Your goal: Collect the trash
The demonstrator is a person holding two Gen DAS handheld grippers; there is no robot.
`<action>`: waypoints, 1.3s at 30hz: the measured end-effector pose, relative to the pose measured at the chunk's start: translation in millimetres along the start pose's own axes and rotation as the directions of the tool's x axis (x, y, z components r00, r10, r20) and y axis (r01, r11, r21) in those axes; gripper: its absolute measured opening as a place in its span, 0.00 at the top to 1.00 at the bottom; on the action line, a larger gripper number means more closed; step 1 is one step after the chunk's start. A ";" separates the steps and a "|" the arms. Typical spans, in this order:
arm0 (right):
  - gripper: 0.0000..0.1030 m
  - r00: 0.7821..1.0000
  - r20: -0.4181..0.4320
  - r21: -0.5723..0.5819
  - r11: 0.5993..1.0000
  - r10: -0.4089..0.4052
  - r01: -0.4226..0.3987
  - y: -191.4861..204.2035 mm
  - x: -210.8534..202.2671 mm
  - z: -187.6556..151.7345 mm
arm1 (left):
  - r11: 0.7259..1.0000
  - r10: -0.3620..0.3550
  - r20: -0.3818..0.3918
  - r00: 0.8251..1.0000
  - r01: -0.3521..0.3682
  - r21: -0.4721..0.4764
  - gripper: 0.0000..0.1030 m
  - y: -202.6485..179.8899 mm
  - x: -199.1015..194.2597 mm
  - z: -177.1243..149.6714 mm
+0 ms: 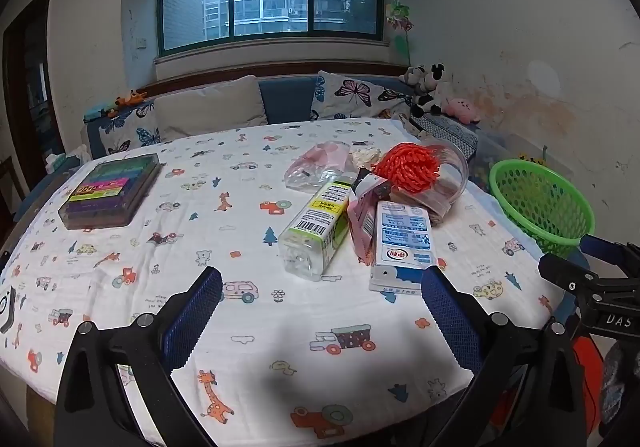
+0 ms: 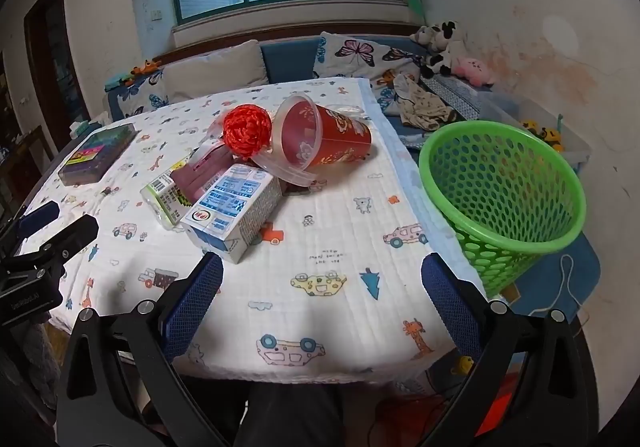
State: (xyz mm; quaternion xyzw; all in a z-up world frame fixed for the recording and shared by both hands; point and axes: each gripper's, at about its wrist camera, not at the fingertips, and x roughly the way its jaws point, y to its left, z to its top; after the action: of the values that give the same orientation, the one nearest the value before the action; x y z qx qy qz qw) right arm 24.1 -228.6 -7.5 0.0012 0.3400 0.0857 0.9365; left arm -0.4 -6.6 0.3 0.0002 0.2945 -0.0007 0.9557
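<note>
A pile of trash lies on the cartoon-print tablecloth [image 1: 248,327]: a white-and-blue milk carton [image 1: 402,243] [image 2: 236,209], a clear bottle with a green label [image 1: 316,231] [image 2: 168,195], a pink pouch [image 1: 362,219], a red mesh ball [image 1: 408,167] [image 2: 247,131], a tipped red plastic cup [image 2: 324,139] and a crumpled clear bag [image 1: 320,167]. A green mesh basket [image 1: 540,203] [image 2: 504,195] stands beyond the table's right edge. My left gripper [image 1: 322,303] is open, just short of the bottle and carton. My right gripper [image 2: 322,291] is open above the cloth, right of the carton.
A flat case of coloured items [image 1: 110,191] [image 2: 98,155] lies at the table's left. A blue sofa with butterfly cushions [image 1: 352,95] and soft toys [image 2: 440,43] runs behind the table. A blue mat [image 2: 560,287] lies under the basket.
</note>
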 end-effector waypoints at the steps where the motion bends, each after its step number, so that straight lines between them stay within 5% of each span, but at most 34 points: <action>1: 0.04 1.000 0.001 -0.002 1.000 -0.002 0.002 0.5 -1.2 0.0 | 1.000 0.001 -0.001 1.000 -0.001 0.000 0.06 -0.4 0.7 -0.1; 39: 0.04 1.000 -0.006 -0.005 1.000 -0.001 0.000 2.9 1.6 0.7 | 1.000 0.000 -0.006 1.000 0.000 -0.011 0.06 0.2 3.9 -0.6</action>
State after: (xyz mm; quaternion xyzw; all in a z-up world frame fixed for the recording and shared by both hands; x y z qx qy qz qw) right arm 25.3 -225.4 -7.8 -0.0014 0.3426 0.0863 0.9355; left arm 2.5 -6.4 -2.4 -0.0050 0.2973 0.0007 0.9548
